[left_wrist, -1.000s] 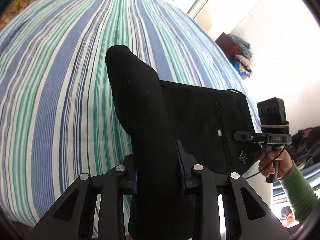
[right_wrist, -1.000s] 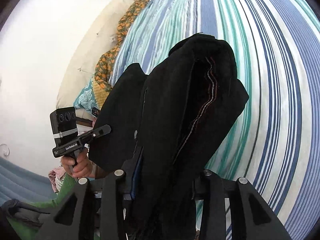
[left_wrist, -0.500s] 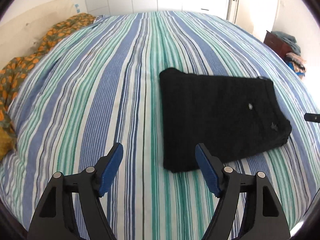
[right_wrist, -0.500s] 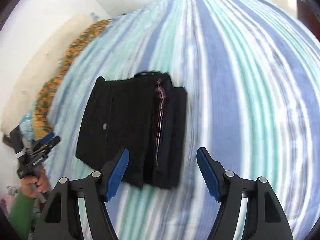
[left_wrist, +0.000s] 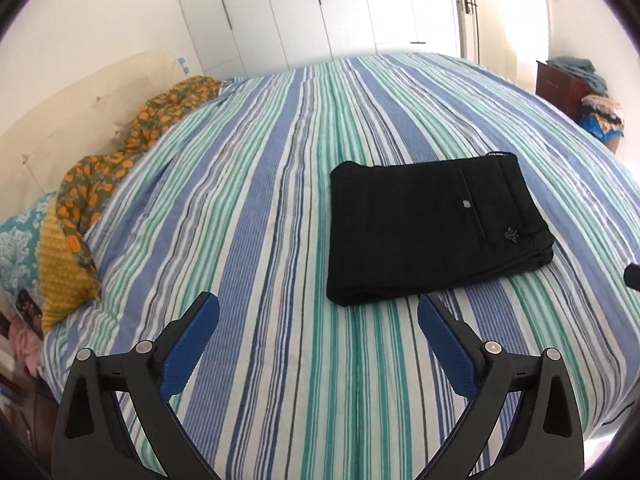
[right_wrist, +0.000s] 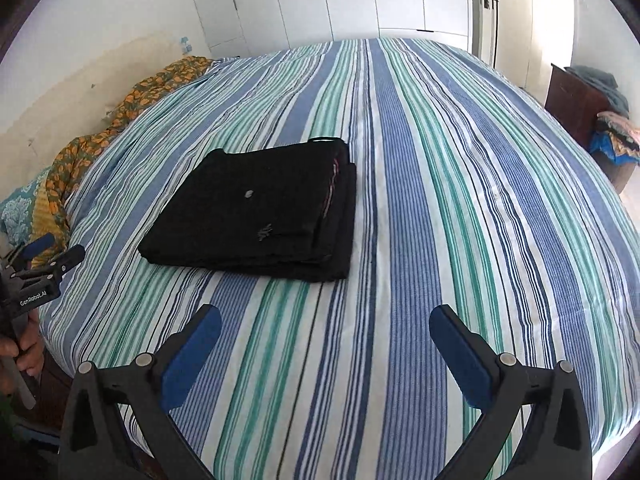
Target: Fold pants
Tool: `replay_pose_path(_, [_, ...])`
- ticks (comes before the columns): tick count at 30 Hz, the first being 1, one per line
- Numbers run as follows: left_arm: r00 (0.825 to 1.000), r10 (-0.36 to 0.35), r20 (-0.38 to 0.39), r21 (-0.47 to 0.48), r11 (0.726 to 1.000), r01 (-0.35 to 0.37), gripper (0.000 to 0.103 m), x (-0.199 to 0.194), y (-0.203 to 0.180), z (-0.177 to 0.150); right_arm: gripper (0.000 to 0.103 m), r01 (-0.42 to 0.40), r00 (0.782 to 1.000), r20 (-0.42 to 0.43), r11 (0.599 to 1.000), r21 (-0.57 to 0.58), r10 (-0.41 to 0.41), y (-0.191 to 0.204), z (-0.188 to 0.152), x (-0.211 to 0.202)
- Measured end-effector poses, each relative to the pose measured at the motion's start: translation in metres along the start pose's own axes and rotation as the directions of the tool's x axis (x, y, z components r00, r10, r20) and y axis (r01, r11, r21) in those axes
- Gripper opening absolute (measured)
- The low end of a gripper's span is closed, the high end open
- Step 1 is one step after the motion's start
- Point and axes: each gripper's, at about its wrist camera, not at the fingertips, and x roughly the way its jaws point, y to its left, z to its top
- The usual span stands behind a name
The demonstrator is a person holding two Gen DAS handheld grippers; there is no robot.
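pants: black pants (left_wrist: 432, 232) folded into flat rectangle on striped bedspread (left_wrist: 260, 208); ahead of left jaws and off to their right, ahead of right jaws and off to their left (right_wrist: 260, 220); touching neither
left gripper (left_wrist: 318, 312): jaws spread wide, empty, above bedspread short of pants' near edge
right gripper (right_wrist: 325, 322): jaws spread wide, empty, pants well ahead
pants detail: pocket button, small emblem face up; layered edges on right-gripper side
background: orange floral cloth (left_wrist: 120, 152) far left of jaws; white wardrobe doors (right_wrist: 360, 0) beyond bed

home bedroom | striped bed (left_wrist: 260, 208) | wardrobe doors (left_wrist: 340, 8) | probably pillows (left_wrist: 68, 276)
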Motion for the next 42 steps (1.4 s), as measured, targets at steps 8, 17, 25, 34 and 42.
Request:
replay_pose_path(8, [0.997, -0.07, -0.007, -0.066, 0.995, 0.07, 0.1, -0.025, 0.003, -0.008, 0.103, 0.041, 0.999, 0.032, 0.991, -0.125, -0.038, 0.064, -0.014, -0.028])
replay_pose_path(17, [0.994, -0.113, -0.013, -0.09, 0.99, 0.111, 0.1, -0.042, 0.004, -0.023, 0.103, 0.081, 0.995, 0.069, 0.985, -0.154, -0.071, 0.087, -0.019, -0.051])
replay_pose_path(25, [0.988, -0.146, -0.052, -0.107, 0.984, 0.14, 0.101, -0.047, 0.006, -0.045, 0.103, 0.109, 0.988, 0.12, 0.985, -0.132, -0.093, 0.091, -0.027, -0.073])
replay_pose_path(34, [0.985, -0.171, -0.011, -0.089, 0.982, 0.17, 0.103, -0.063, 0.005, -0.058, 0.103, 0.169, 0.952, 0.274, 0.98, -0.104, -0.135, 0.086, -0.04, -0.108])
replay_pose_path(42, [0.986, -0.144, 0.089, -0.064, 0.987, 0.15, 0.103, -0.096, 0.005, -0.048, 0.103, 0.159, 0.935, 0.332, 0.984, -0.083, -0.123, 0.084, -0.038, -0.126])
